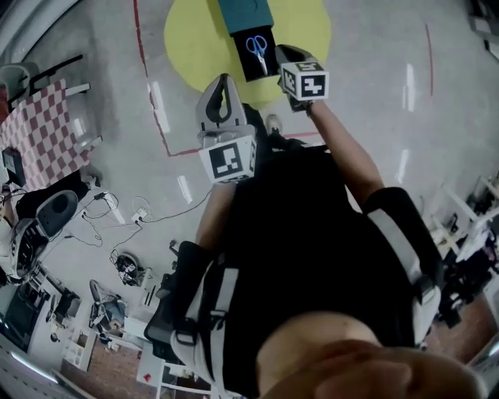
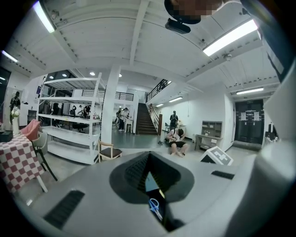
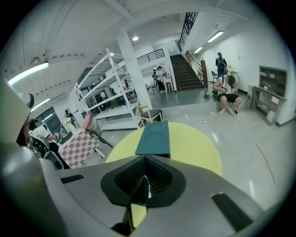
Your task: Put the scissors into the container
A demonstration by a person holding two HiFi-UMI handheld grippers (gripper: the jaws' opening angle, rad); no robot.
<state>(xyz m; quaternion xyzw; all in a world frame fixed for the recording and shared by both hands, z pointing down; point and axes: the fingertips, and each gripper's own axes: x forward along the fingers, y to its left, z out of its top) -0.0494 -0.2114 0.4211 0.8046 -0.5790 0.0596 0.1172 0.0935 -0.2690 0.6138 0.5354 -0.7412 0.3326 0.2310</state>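
Note:
The scissors [image 1: 257, 47], with blue handles, lie on a black surface [image 1: 251, 68] in the head view. Just beyond it sits the teal container [image 1: 245, 14]. My left gripper [image 1: 224, 79] hovers below and left of the scissors, its jaws meeting at the tips with nothing between them. My right gripper [image 1: 284, 52] is just right of the scissors, also shut and empty. In the left gripper view the scissors [image 2: 155, 207] show through the gap under the jaw tips [image 2: 149, 156]. In the right gripper view the teal container [image 3: 155, 138] lies ahead of that gripper [image 3: 145, 158].
A round yellow mat [image 1: 300, 31] lies on the grey floor under the container. Red lines [image 1: 148, 86] are marked on the floor. At the left stand a checked-cloth table [image 1: 43, 128] and chairs [image 1: 47, 218]. White shelving [image 2: 69, 120] and people are far off.

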